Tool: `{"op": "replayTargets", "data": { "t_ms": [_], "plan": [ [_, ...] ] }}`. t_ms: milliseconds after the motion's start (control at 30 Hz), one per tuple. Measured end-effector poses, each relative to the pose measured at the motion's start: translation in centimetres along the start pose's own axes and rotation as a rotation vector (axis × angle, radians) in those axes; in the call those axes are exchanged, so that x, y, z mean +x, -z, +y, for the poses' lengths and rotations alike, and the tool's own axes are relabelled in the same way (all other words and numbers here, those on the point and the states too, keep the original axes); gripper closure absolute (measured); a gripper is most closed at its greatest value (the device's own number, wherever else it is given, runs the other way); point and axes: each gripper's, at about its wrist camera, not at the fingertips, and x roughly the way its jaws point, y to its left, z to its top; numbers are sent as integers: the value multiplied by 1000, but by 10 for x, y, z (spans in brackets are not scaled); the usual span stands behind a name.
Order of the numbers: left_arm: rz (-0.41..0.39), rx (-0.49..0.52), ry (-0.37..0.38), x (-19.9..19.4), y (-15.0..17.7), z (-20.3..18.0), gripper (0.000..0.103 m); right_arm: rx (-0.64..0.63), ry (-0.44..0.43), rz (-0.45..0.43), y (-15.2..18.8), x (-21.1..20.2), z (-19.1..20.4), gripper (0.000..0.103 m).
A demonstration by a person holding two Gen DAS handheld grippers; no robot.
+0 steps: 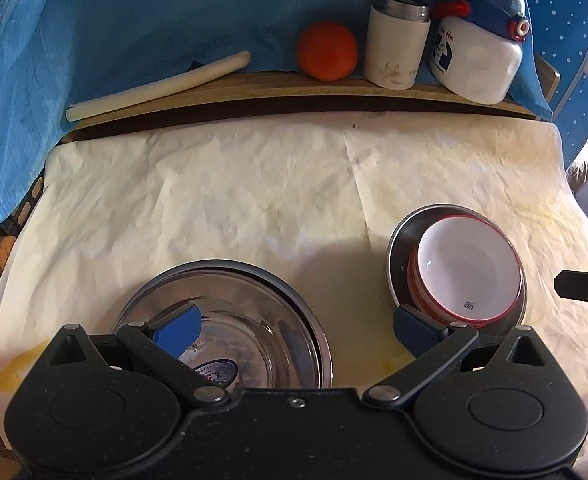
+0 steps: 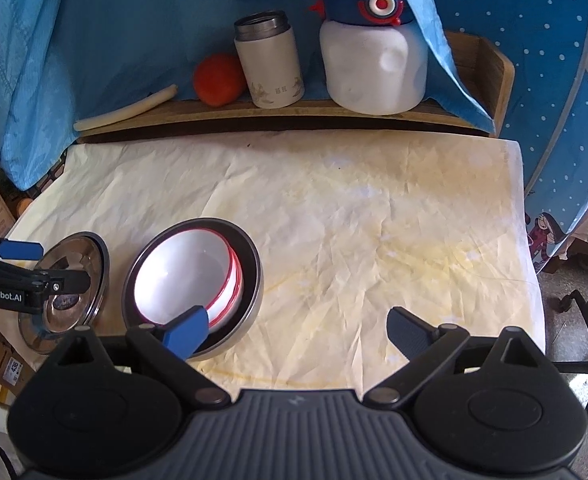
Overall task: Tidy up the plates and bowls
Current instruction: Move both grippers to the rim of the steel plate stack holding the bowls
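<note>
Crumpled cream paper [image 1: 253, 200] covers the tabletop. Near its front edge sit two steel bowls: one empty [image 1: 229, 320] toward the left corner, the other [image 2: 249, 280] beside it holding stacked white bowls with red rims [image 1: 470, 276], count unclear. Both the left gripper [image 1: 294, 324] and right gripper [image 2: 298, 330] are spread wide, holding nothing.

Two steel bowls [image 1: 229, 320] are nested upright at the paper-covered table's near left. Just beside them — to the right — red-rimmed white bowls [image 1: 470, 276] are stacked inside a steel plate [image 1: 398, 248].
</note>
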Motion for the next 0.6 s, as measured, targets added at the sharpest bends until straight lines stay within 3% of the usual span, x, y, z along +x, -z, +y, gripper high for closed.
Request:
{"op": "replayTargets", "data": {
  "t_ms": [600],
  "plan": [
    [55, 26, -12, 20, -8, -13, 1, -26, -6, 60, -5, 23, -12, 5]
  ]
}}
